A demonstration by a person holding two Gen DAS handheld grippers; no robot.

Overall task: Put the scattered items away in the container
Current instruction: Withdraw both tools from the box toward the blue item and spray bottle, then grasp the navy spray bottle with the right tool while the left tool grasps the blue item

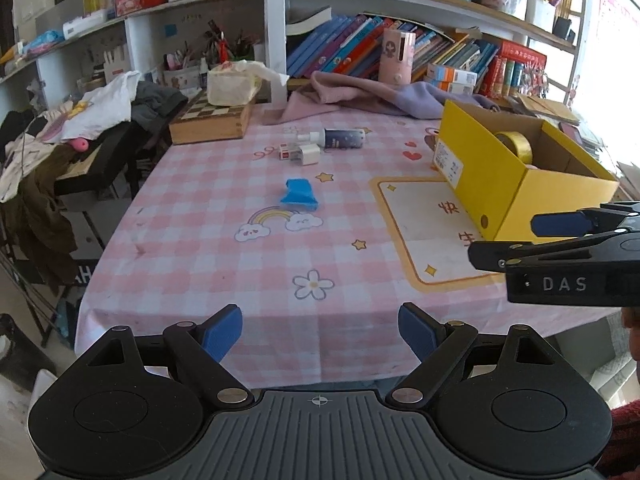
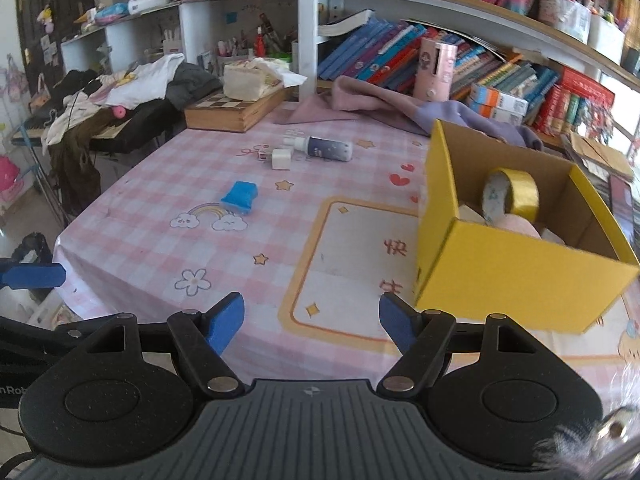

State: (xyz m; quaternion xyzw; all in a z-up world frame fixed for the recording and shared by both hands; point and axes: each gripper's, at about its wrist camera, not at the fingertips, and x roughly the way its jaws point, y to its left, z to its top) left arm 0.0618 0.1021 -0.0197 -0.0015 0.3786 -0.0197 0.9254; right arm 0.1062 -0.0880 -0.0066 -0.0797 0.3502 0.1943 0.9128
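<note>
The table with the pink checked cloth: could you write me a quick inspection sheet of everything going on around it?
Surface: table under a pink checked cloth with cartoon prints.
Job's things: yellow cardboard box holding a gold tape roll; blue packet, spray bottle and white charger plug lie loose on the cloth.
Clutter: wooden chess box, tissue pack, pink and lilac cloth.
Grippers: left tongs and right tongs open, empty, over the near edge.
Cables: nothing seen.
Surroundings: shelves of books, clothes pile beside the table.
</note>
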